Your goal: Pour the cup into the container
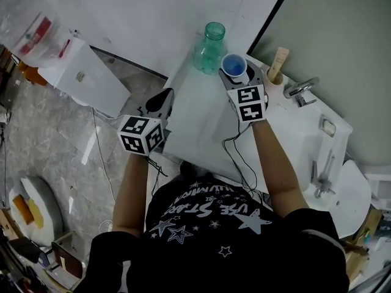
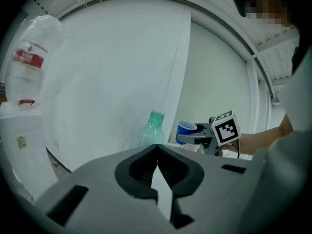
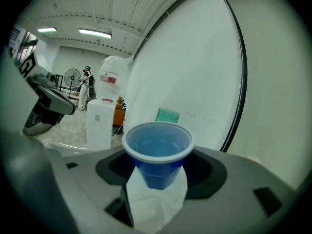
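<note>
A blue plastic cup (image 1: 234,65) stands upright between the jaws of my right gripper (image 1: 235,77), which is shut on it above the white table (image 1: 201,121). In the right gripper view the cup (image 3: 158,147) fills the middle, and a liquid surface seems to show inside it. Just left of the cup and behind it stands a teal glass bottle (image 1: 211,46) with an open neck (image 3: 167,115). My left gripper (image 1: 162,99) hovers at the table's left edge, shut with nothing in it (image 2: 157,147). From there, the bottle (image 2: 153,129) and cup (image 2: 186,128) show ahead.
A wooden piece (image 1: 278,63) and a metal fitting (image 1: 300,88) lie to the right of the cup, with white fixtures (image 1: 333,163) further right. A white appliance (image 1: 79,72) and a plastic bag (image 1: 36,32) stand on the floor to the left. A white wall backs the table.
</note>
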`<state>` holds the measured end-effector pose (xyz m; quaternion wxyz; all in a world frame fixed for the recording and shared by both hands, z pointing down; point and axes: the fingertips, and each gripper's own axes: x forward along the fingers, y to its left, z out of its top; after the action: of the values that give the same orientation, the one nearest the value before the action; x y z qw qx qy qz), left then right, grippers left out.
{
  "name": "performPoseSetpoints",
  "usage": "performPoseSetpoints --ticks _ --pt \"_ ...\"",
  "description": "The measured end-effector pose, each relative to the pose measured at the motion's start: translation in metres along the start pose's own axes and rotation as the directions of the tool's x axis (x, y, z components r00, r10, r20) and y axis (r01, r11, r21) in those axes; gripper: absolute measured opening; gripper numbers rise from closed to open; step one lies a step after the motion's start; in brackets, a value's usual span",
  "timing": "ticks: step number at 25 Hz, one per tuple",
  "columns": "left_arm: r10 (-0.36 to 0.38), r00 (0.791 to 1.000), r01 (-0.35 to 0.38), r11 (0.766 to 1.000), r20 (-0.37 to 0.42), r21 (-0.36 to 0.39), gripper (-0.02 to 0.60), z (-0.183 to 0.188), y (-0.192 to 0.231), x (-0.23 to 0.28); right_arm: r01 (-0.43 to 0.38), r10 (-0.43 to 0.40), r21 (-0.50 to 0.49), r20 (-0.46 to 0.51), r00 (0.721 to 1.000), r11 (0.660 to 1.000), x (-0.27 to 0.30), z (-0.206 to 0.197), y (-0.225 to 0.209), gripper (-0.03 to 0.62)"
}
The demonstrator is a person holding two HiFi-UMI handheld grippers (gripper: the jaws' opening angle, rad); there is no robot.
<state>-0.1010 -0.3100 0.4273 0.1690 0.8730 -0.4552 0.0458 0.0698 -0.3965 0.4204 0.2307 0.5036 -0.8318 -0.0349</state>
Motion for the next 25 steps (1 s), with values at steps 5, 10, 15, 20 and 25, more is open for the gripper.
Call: performPoseSetpoints --ticks 5,10,15,20,25 --pt "0.017 0.999 -0.018 1.000 -0.033 -0.021 0.011 -0.023 -0.005 -0.012 -0.053 0.053 0.055 0.007 0.999 0.997 -0.001 -0.032 0.029 0.296" --pt "0.033 0.998 -0.035 0.999 -0.061 -0.035 0.011 -0.041 -0.006 -0.024 -0.109 0.104 0.130 0.040 0.994 0.986 0.001 -0.052 0.057 0.296" --pt "0.042 0.994 -0.047 0.998 -0.099 -0.052 0.011 -0.061 -0.003 -0.033 -0.140 0.138 0.166 0.023 0.990 0.976 0.011 -0.076 0.081 0.296" --pt "0.045 0.989 -0.055 0.996 -0.138 -0.073 0.011 -0.080 0.000 -0.035 -0.174 0.176 0.167 0.004 0.984 0.970 0.023 -0.095 0.099 0.296" --pt "0.040 0.984 -0.058 0.993 -0.171 -0.098 0.011 -0.098 0.000 -0.034 -0.184 0.187 0.179 0.003 0.982 0.967 0.036 -0.104 0.103 0.298"
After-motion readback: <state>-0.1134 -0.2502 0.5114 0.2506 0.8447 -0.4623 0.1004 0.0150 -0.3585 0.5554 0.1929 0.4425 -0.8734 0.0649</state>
